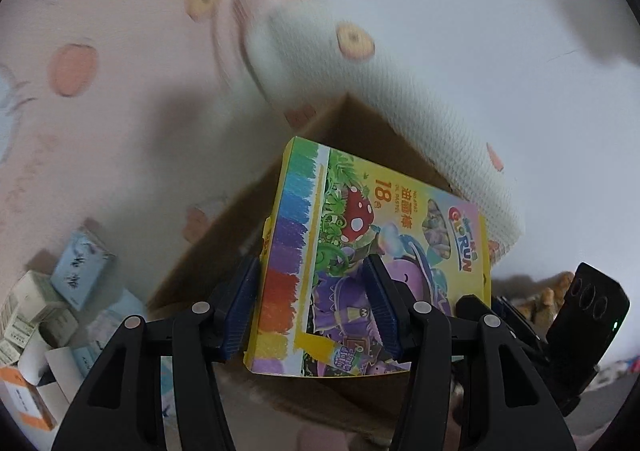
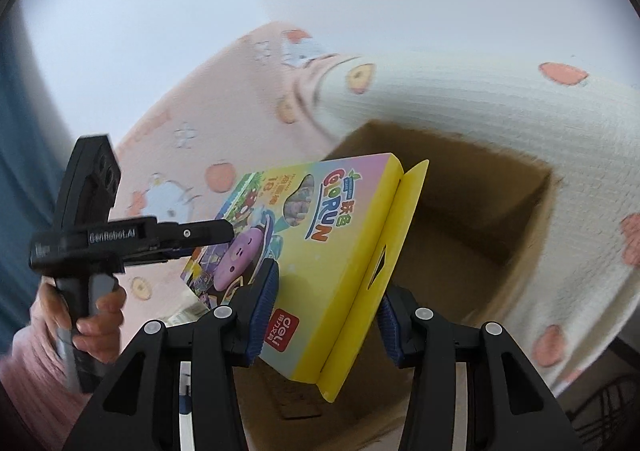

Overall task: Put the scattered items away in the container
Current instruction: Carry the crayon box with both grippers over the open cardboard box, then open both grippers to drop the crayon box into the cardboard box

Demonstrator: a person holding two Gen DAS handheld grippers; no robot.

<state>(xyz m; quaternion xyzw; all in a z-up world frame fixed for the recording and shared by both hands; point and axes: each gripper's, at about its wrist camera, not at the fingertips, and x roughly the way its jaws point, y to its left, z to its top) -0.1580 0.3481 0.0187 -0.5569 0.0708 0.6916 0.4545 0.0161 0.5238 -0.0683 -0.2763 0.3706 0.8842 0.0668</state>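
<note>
crayon box (image 2: 340,235): glossy card | container (image 2: 472,211): matt cardboard | blanket (image 2: 460,99): seemingly waffle-knit cloth

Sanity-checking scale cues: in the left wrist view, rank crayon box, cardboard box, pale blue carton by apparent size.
1. Cardboard box, though partly hidden.
2. Crayon box, nearer the camera, so the gap is unsure.
3. Pale blue carton, clearly smallest.

Crayon box (image 2: 336,251), yellow, clamped at both ends by right gripper (image 2: 326,315) and left gripper (image 2: 216,239), above open cardboard container (image 2: 480,211) on patterned cloth (image 2: 480,99).

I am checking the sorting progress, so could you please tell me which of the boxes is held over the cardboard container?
The yellow Colorun oil pastel box, the only colourful illustrated one; the small pale boxes lie aside.
</note>
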